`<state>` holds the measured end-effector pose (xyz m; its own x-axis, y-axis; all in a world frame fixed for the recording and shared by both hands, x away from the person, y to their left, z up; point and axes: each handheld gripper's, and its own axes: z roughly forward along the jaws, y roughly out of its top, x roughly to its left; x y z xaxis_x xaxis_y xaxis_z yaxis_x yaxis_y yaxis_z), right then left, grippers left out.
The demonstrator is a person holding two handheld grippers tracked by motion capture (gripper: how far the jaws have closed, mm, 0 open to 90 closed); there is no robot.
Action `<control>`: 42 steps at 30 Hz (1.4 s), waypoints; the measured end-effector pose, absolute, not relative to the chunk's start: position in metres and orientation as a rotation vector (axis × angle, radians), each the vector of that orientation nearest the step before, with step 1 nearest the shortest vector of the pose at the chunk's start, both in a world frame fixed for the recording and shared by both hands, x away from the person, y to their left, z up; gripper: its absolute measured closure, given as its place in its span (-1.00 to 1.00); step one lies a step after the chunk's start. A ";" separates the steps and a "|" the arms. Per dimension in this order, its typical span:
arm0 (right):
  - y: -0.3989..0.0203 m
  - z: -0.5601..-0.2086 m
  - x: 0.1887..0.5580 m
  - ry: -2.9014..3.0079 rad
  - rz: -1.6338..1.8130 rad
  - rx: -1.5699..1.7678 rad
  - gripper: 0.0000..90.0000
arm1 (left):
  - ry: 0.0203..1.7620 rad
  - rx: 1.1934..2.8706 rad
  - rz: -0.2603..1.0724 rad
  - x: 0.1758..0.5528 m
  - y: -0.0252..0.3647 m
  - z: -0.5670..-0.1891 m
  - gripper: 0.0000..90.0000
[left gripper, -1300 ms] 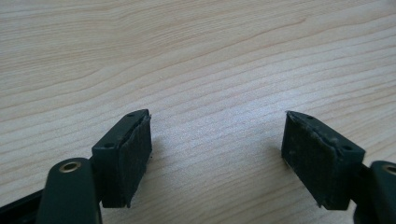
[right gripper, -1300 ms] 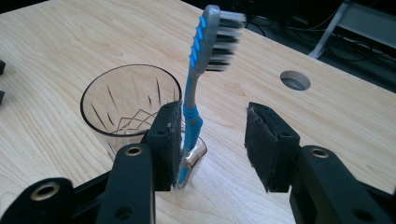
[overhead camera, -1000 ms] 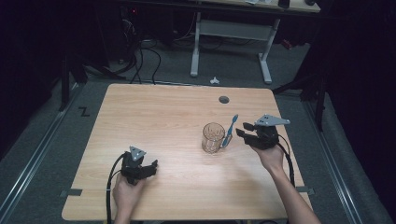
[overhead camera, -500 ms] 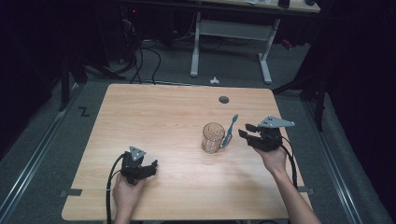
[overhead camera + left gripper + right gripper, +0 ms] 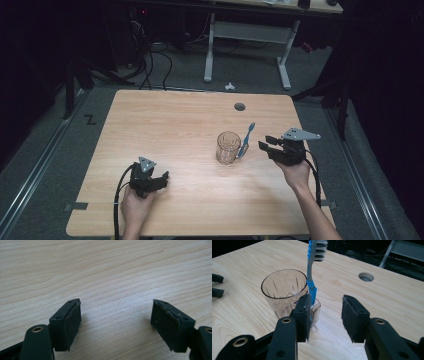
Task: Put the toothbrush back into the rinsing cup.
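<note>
A clear cut-glass tumbler (image 5: 228, 148) (image 5: 283, 291) stands right of the table's middle. A blue toothbrush (image 5: 246, 140) (image 5: 311, 277) leans upright on its right rim, bristles up; I cannot tell whether its lower end is inside the glass. My right gripper (image 5: 266, 143) (image 5: 325, 312) is open just right of the toothbrush, jaws pointing at it, nothing between them. The left jaw sits close beside the handle and the glass. My left gripper (image 5: 163, 179) (image 5: 116, 320) is open low over bare wood at the front left.
The wooden table (image 5: 165, 125) has a round cable hole (image 5: 239, 106) (image 5: 366, 277) near its far edge. Behind the table stand a white desk frame (image 5: 245, 35) and cables on the grey floor.
My right gripper has drawn back a little to the right, away from the toothbrush. The toothbrush and glass stay put. The left gripper has not moved.
</note>
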<state>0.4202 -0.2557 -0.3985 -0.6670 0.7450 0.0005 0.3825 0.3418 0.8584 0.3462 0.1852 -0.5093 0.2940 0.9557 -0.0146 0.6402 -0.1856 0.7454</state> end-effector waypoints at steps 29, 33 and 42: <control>-0.274 -0.407 0.404 2.195 1.293 1.042 0.36 | 1.423 1.914 0.620 0.346 0.185 -0.509 -0.45; -0.277 -0.408 0.402 2.193 1.292 1.047 0.36 | 1.423 1.914 0.620 0.346 0.185 -0.509 -0.45; -0.282 -0.415 0.398 2.191 1.294 1.073 0.36 | 1.423 1.914 0.620 0.346 0.185 -0.509 -0.45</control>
<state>0.3985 -0.2824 -0.4148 -0.6374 0.7685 0.0563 0.4204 0.2857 0.8612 0.3462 0.1852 -0.5093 0.2941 0.9557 -0.0140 0.6404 -0.1862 0.7452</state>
